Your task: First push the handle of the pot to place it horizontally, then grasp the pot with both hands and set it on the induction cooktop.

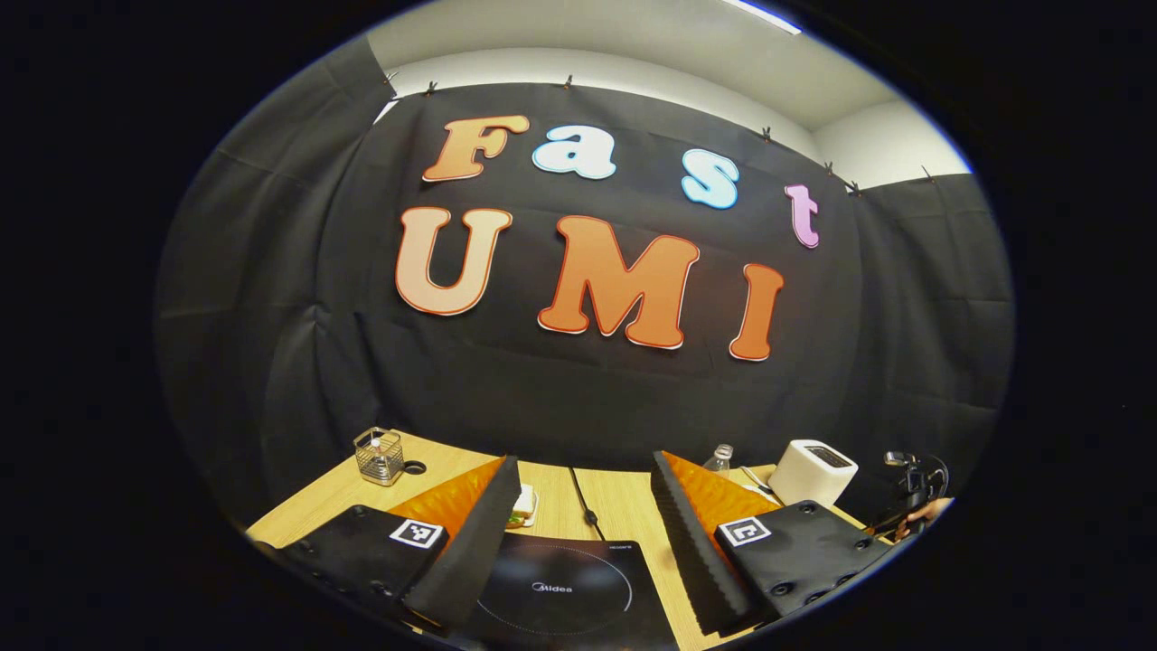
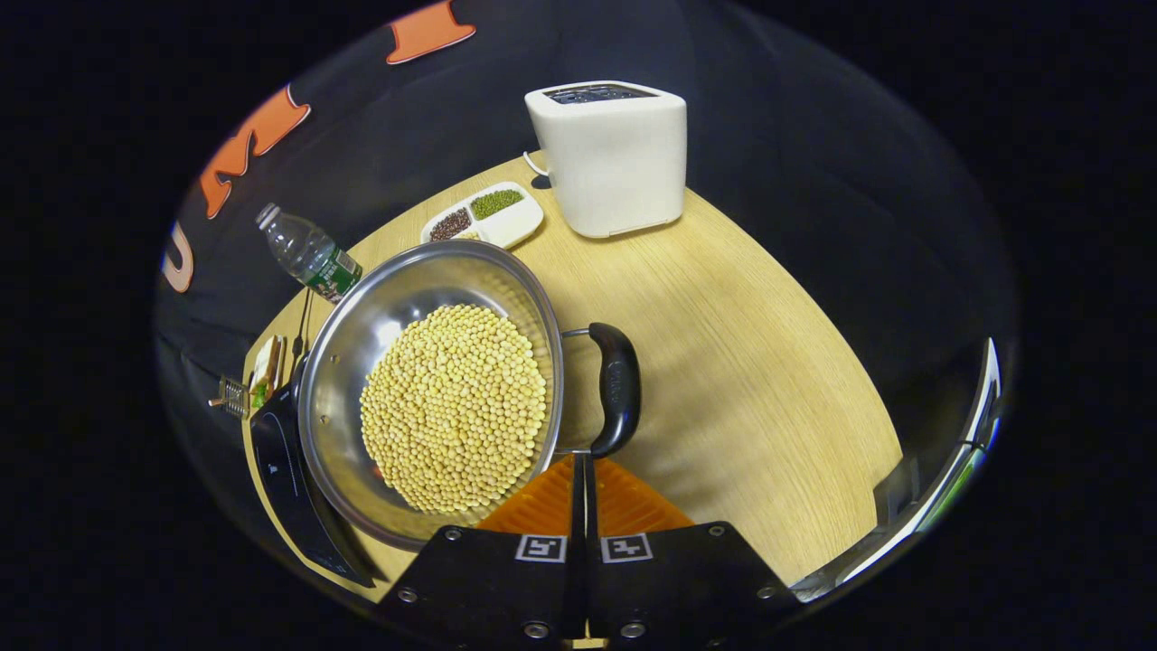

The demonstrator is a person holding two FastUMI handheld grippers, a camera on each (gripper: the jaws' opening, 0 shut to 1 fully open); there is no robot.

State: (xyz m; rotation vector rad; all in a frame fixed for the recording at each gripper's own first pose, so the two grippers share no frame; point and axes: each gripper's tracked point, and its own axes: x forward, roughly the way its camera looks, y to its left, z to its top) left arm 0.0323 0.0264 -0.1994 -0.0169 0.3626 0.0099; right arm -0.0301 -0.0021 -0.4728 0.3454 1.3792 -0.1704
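Left hand-held gripper (image 1: pixel 578 533): your fingers are spread wide, pinching nothing; they hang above the near part of the bench (image 1: pixel 624 506).
Induction cooktop (image 1: pixel 565 592): in the left gripper view its black glass lies flat between and just beyond your spread fingers, with a black cable (image 1: pixel 583 497) running away from its far edge across the wood.
Right hand-held gripper (image 2: pixel 583 484): your fingers are pressed together, only a thin slit between them, with their tips right at the lower end of the pot's handle (image 2: pixel 616 389); you cannot tell whether they touch it.
Pot (image 2: pixel 362 362): the steel pot sits on the bench, filled with yellow beans (image 2: pixel 452 407); in the right gripper view its far-left side overlaps the edge of the cooktop.
Handle: black grip on a wire loop at the pot's right side, running across just ahead of your right fingertips.
Toaster (image 2: pixel 615 163): white, upright at the far edge of the bench, well apart from the pot.
Divided dish (image 2: pixel 484 217): white, holding dark and green grains, just left of the toaster and beyond the pot.
Water bottle (image 2: pixel 307 253): lying tilted, near the pot's far rim.
Wire basket (image 1: pixel 380 455): on the far left corner of the bench in the left gripper view.
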